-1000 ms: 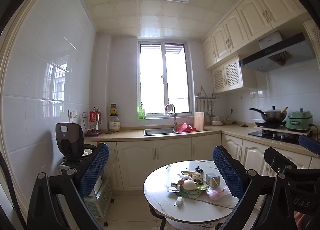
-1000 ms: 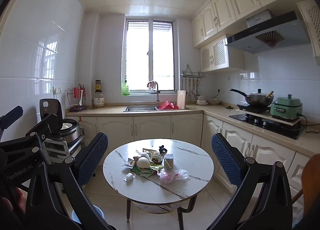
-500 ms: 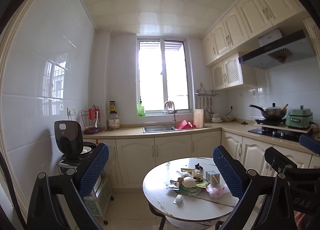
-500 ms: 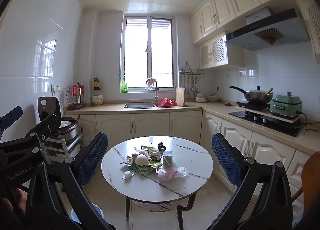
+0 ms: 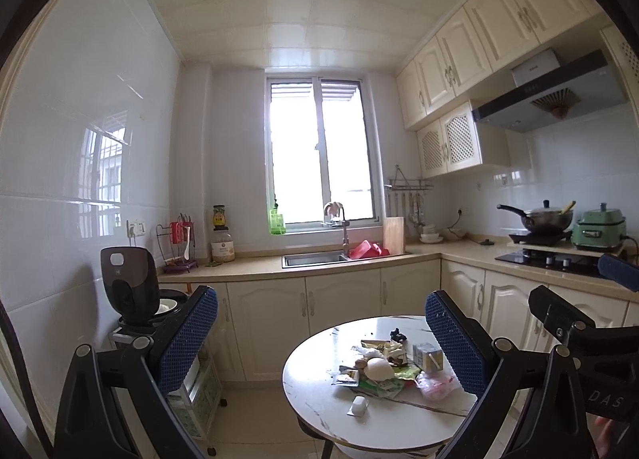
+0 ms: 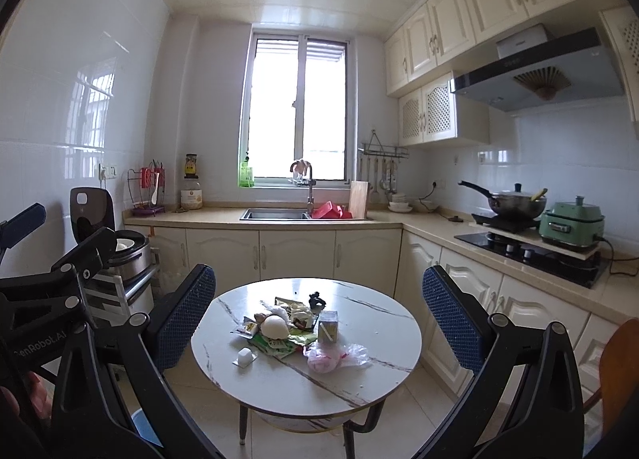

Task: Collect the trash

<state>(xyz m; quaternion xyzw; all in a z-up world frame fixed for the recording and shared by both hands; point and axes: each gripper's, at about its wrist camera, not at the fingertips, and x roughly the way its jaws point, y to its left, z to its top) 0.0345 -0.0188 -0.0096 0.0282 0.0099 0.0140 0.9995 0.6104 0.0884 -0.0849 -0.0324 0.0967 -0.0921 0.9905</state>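
A round marble table [image 6: 379,323] holds a pile of trash: green and yellow wrappers [image 6: 279,343], a white crumpled ball [image 6: 274,326], a small carton [image 6: 327,325], a pink plastic bag [image 6: 327,359], a small white cup [image 6: 245,357] and a black clip [image 6: 315,299]. My right gripper [image 6: 319,309] is open and empty, held back from the table. The left wrist view shows the table [image 5: 319,375] low and to the right, with the ball [image 5: 377,369], carton [image 5: 427,355] and bag [image 5: 433,383]. My left gripper [image 5: 319,333] is also open and empty.
Cream cabinets and a counter with a sink [image 6: 275,214] run behind the table; a stove with a pan [image 6: 515,207] is on the right. A rice cooker on a cart [image 6: 127,255] stands left. A blue container [image 6: 141,425] sits on the floor, partly hidden.
Both views have shifted only slightly. The table looks a little larger in the right wrist view, so that gripper has drawn a bit nearer. Both grippers stay open.
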